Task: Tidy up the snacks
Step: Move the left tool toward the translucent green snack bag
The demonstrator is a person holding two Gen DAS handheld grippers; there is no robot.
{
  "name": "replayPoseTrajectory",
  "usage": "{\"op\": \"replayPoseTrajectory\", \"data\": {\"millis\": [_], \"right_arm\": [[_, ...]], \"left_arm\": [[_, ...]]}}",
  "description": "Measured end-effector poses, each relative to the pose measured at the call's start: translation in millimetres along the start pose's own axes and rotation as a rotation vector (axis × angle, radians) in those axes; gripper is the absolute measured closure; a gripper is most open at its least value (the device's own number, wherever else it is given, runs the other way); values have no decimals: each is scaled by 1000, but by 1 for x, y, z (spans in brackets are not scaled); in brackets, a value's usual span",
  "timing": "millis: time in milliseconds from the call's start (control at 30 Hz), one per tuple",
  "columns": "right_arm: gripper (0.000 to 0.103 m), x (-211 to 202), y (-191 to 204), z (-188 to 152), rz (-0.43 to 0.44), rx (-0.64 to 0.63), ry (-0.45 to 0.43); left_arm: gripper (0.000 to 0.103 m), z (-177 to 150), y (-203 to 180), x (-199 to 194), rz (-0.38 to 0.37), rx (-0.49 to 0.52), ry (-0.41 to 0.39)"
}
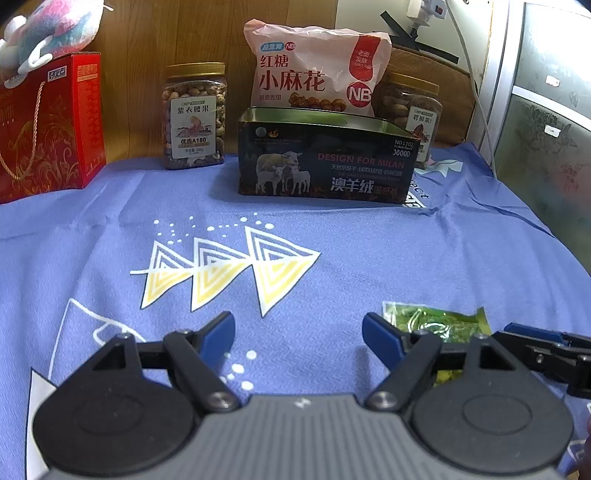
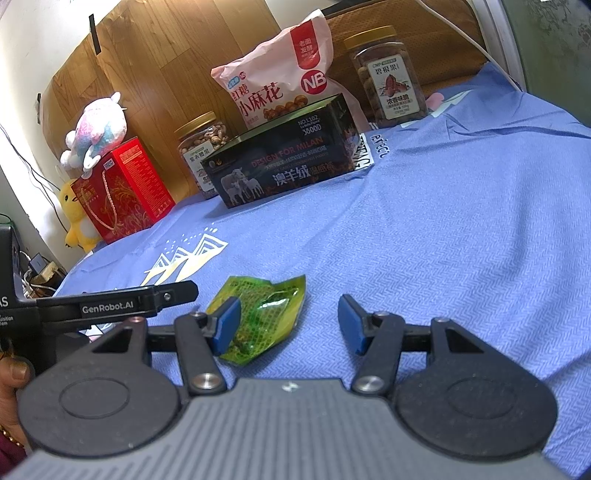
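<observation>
Left wrist view: the work surface is covered by a blue cloth (image 1: 369, 258) printed with white and yellow triangles; it lies with some creases. Behind it stands a wood-grain panel (image 1: 147, 55), with a white wall and a cable to the right. Along the back edge, from left: one red gift box (image 1: 48, 125) with a rope handle, one plush toy (image 1: 51, 29) resting on top of it, one jar of nuts (image 1: 194, 116) with a gold lid, one dark open tin (image 1: 325, 158) printed with sheep, one pink snack bag (image 1: 314, 70) upright behind the tin, and a second gold-lidded jar (image 1: 413, 110) partly hidden to the right of the tin.

One green snack packet (image 1: 443, 321) lies flat on the cloth near the front, well apart from the tin. The left gripper (image 1: 298, 332) has its jaws apart with only bare cloth between them; the packet lies just beyond and right of its right finger, outside the gap.

Right wrist view: the right gripper (image 2: 290, 321) also has jaws apart. The green packet (image 2: 262, 317) lies in the left part of the gap, partly behind the left blue pad (image 2: 227, 325); whether that pad touches it cannot be told. The right pad stands clear of it. A yellow plush (image 2: 75, 218) sits beside the red box (image 2: 122, 190).
</observation>
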State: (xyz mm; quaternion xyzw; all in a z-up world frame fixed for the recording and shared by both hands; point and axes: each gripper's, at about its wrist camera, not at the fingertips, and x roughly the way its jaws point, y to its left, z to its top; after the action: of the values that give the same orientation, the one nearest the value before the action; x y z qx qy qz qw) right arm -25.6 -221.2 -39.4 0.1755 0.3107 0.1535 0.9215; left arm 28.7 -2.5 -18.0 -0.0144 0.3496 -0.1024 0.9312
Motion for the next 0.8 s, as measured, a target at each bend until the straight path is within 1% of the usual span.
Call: {"op": "replayPoseTrajectory", "data": {"millis": [533, 800], "right_arm": [[41, 2, 3, -2, 15, -20, 14], [41, 3, 4, -2, 32, -43, 22]], "left_arm": [[25, 0, 4, -3, -25, -26, 5], [22, 1, 8, -3, -53, -51, 12]]}}
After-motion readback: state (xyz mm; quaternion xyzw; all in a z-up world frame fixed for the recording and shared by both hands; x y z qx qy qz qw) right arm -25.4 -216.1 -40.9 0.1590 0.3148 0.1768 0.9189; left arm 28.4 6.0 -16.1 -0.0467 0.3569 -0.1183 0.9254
